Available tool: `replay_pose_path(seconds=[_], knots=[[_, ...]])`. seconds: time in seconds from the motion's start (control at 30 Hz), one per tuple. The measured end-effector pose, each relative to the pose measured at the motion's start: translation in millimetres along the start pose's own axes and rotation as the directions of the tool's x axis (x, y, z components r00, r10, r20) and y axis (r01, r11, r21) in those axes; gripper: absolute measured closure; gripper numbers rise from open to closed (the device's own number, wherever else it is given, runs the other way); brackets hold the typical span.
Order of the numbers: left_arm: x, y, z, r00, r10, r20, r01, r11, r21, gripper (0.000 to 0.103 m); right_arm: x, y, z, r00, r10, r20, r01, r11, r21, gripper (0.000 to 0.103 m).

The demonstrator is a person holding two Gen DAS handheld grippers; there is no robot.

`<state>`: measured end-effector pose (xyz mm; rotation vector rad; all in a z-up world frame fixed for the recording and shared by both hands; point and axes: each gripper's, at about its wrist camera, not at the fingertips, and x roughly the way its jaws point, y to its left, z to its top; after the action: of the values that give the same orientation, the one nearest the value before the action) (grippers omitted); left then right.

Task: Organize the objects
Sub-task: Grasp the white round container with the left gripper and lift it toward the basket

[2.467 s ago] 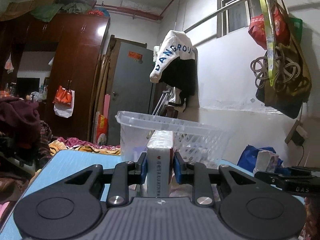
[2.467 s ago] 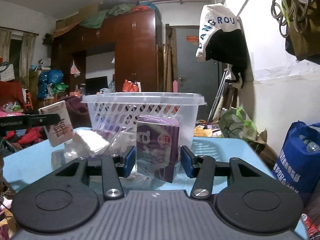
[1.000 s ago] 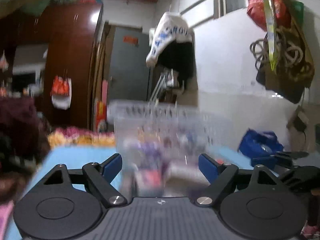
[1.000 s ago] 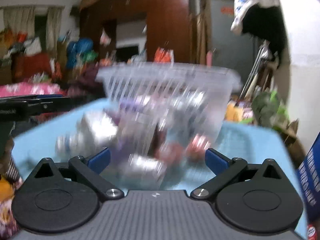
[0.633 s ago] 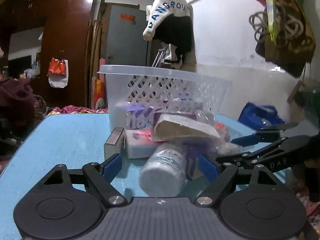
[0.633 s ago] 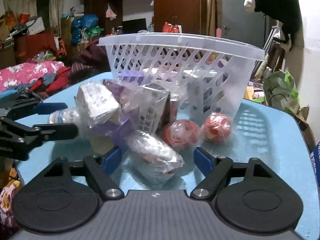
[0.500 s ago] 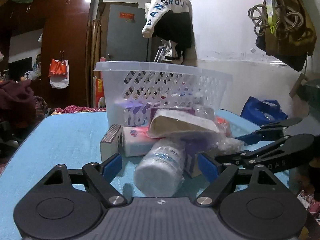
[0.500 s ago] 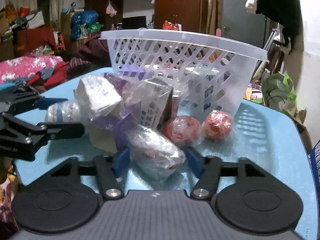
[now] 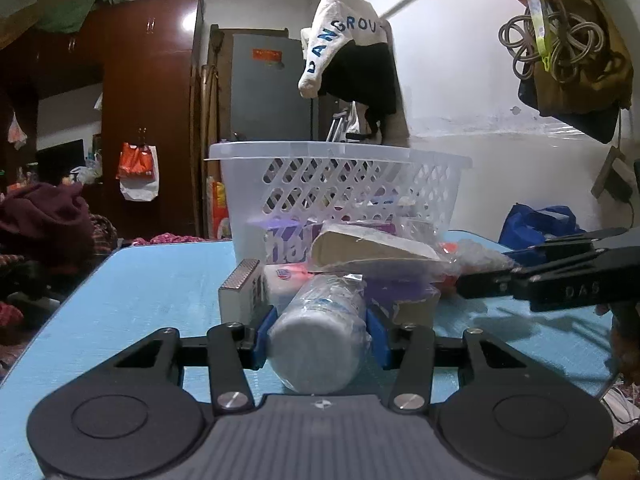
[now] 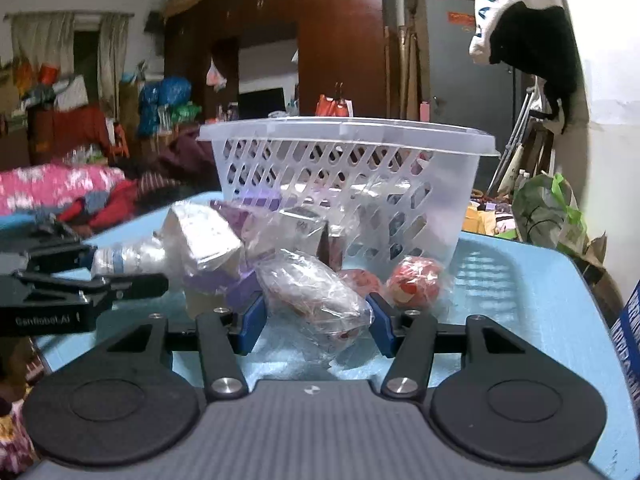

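A white slotted basket [image 9: 340,184] stands on the blue table [image 9: 152,280], with a pile of wrapped goods in front of it. My left gripper [image 9: 320,338] is shut on a plastic-wrapped white roll [image 9: 320,340] lying on the table. My right gripper [image 10: 316,320] is shut on a clear-wrapped packet [image 10: 312,292] at the front of the pile. The basket [image 10: 344,176] also shows in the right wrist view. The right gripper [image 9: 480,280] appears from the side in the left wrist view, and the left gripper [image 10: 124,280] in the right wrist view.
The pile holds a purple pack [image 9: 288,244], a tan wrapped box [image 9: 368,248], a grey-edged box [image 9: 240,292] and two red balls [image 10: 414,280]. A wall with hanging bags [image 9: 568,60] runs on the right. A blue bag [image 9: 536,220] sits beyond the table's edge.
Both grippers let go of the boxes they held, dropped down to the pile in front of the basket, and closed from wide open onto the white roll and the clear packet.
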<state>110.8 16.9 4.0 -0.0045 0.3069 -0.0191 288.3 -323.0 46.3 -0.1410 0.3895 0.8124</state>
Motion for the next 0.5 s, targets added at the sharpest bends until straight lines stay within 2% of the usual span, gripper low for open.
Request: replay_pose_path(seconds=[0.23,0.5], knots=[[0,1,0,1.0,0.01,0.001,-0.01,1.0,-0.012,0.051,0,-3,1,0.999,-0.009,0.035,0.008,0.999,0.036,0.045],[-7,12,4,0.998,0.008,0.062,-0.005,0.999,-0.051,0.053,-7,-7,-3,0.995,-0.045,0.085,0.039,0.997,0.068,0.045]])
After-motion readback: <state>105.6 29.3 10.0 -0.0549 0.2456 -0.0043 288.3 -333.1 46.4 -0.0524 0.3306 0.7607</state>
